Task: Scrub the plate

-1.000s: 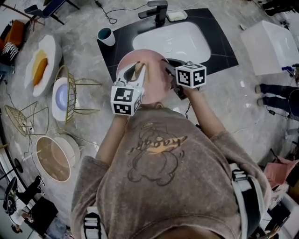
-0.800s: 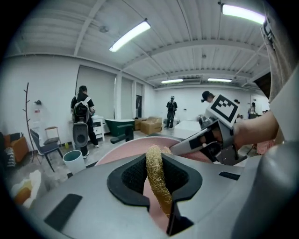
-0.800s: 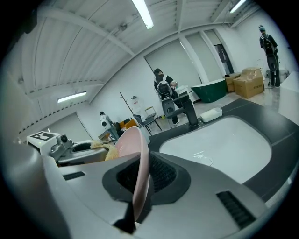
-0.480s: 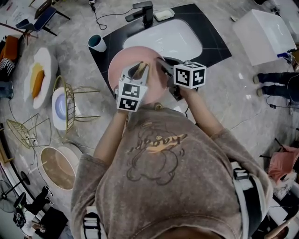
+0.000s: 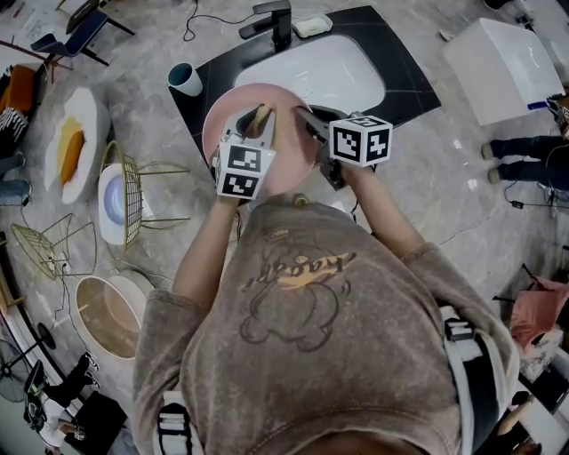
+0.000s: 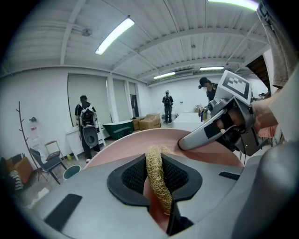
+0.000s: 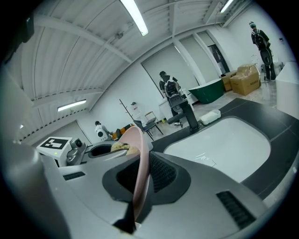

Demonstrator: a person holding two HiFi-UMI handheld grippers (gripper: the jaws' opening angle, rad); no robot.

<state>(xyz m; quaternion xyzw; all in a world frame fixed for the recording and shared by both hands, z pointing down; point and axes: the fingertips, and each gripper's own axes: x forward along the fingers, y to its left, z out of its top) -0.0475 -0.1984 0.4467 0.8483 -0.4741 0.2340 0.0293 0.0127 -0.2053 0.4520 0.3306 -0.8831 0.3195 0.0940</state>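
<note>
A pink plate is held over the near edge of the white sink. My right gripper is shut on the plate's right rim; in the right gripper view the pink plate stands edge-on between the pads. My left gripper is shut on a tan fibrous scrubber, which lies against the plate's face. In the left gripper view the scrubber sits pinched between the pads with the pink plate just ahead and my right gripper at its right edge.
A black faucet and a soap dish stand behind the sink. A teal cup sits at the counter's left. To the left are a gold wire rack with a white bowl, a dish with orange food and a large bowl.
The left gripper with the scrubber has slid left and rolled across the plate's face. The plate and right gripper have shifted slightly up and left in the view.
</note>
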